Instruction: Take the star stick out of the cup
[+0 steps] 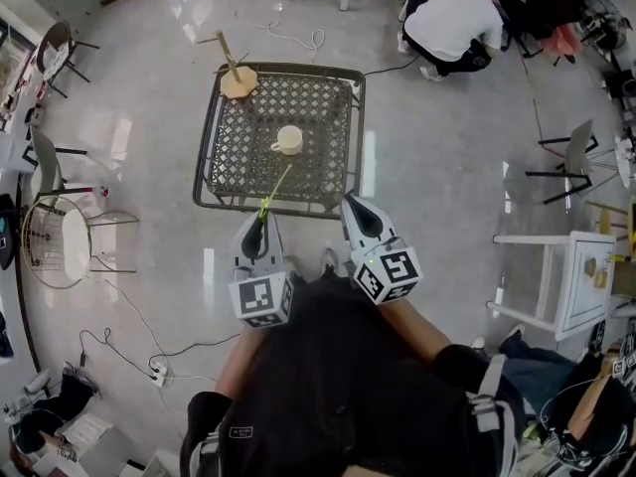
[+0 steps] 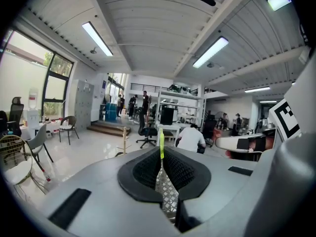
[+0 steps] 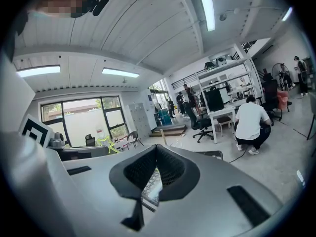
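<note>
- The dark metal lattice tabletop (image 1: 238, 157) has a raised rim all round. I have both hand-held grippers at its near edge.
- The glossy pale floor (image 1: 437, 167) lies open to the right and the far left of the tabletop.
- A wire chair with a round white seat (image 1: 60, 241) stands well off to the left. A white side table (image 1: 556, 276) stands well off to the right.
- A person in a white shirt (image 1: 452, 18) crouches beyond the far right corner, well apart from the tabletop.
- A round wooden base with an upright post (image 1: 238, 79) sits at the far left corner, overlapping the rim.
- A cream cup with a handle (image 1: 289, 139) stands alone near the middle of the lattice.
- The left hand-held gripper (image 1: 262, 217) is clamped narrow on the thin yellow-green star stick (image 1: 278, 185). In its own view the shaft (image 2: 161, 144) rises straight from between the pads.
- The stick is out of the cup and slants from the near rim towards it. I cannot tell whether its far end touches the cup's side.
- In the right gripper view a yellow-green star outline (image 3: 106, 143) shows to the left.
- The right hand-held gripper (image 1: 353, 205) hangs over the near right rim. Its tips (image 3: 155, 149) are together with nothing between them.
</note>
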Demonstrator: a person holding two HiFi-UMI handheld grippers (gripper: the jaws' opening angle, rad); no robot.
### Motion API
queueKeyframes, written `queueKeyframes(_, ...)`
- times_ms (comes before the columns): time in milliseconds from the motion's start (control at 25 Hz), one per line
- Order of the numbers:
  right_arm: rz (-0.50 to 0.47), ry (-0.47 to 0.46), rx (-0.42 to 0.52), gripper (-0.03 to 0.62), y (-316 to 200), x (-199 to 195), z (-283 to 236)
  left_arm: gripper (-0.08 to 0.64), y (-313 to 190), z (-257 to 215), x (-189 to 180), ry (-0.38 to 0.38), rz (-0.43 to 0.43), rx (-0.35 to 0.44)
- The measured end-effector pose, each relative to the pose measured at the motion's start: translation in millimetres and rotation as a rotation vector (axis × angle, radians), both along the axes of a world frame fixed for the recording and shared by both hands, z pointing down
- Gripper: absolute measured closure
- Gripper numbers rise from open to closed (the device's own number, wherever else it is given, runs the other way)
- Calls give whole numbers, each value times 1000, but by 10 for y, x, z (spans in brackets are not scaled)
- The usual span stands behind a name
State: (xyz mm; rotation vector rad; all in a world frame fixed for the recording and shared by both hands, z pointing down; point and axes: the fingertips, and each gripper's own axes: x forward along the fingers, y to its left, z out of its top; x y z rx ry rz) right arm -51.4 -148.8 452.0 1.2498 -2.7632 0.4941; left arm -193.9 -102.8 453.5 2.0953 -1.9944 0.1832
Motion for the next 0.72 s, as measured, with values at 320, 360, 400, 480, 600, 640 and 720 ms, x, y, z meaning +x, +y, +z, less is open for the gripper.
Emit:
queueKeyframes(320,17,0,-2,581,32,-30,8,532,20,8,-28,-1,22,0)
queueKeyframes(360,17,1,-3,581,34,-30,4,532,20,7,-26,0,22,-2)
queueKeyframes(400,18,1,-4,581,30,-27,-3,532,14,1,-21,1,22,-3)
queueKeyframes(480,16,3,-4,583,7,-24,-27,532,-10,-20,-16,1,22,-5)
queueKeyframes(600,15,4,-3,583,-28,-29,-55,532,-38,-45,-18,2,22,-7)
queueKeyframes(640,15,4,-3,583,-35,-30,-61,532,-43,-49,-17,3,22,-8)
queueKeyframes(720,16,4,-3,583,-45,-33,-71,532,-52,-55,-16,5,23,-8)
